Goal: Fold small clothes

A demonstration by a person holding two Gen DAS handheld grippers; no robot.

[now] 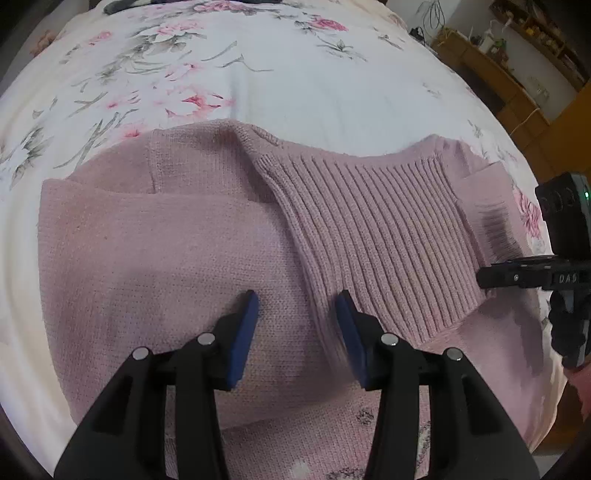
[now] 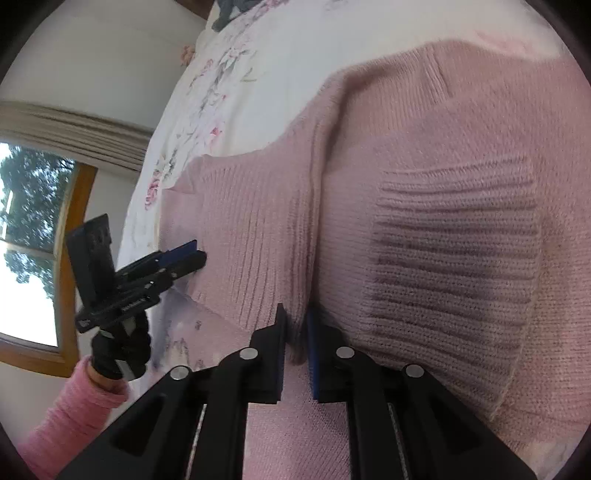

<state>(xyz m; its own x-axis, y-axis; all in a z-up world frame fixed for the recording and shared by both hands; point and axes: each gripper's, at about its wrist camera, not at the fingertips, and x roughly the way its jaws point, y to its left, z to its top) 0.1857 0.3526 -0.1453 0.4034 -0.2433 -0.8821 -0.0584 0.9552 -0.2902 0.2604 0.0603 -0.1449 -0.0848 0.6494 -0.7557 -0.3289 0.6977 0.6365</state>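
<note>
A pink knit sweater (image 1: 207, 236) lies partly folded on a floral bedsheet (image 1: 280, 85), its ribbed hem (image 1: 376, 229) turned over the body. My left gripper (image 1: 298, 301) hovers low over the sweater near the hem's seam, jaws open with nothing between its blue pads. In the right wrist view my right gripper (image 2: 295, 317) is shut on a fold of the sweater (image 2: 424, 155), with pink knit bunched between its pads beside a ribbed cuff (image 2: 454, 243). The right gripper (image 1: 487, 277) also shows at the sweater's right edge, and the left gripper (image 2: 190, 254) at the hem.
The bed's right edge runs close beside the right gripper. Wooden shelves (image 1: 495, 70) stand beyond the bed. A wood-framed window (image 2: 33, 229) fills the wall. A dark garment (image 2: 229, 9) lies at the bed's far end. A pink sleeve (image 2: 74, 410) holds the left gripper.
</note>
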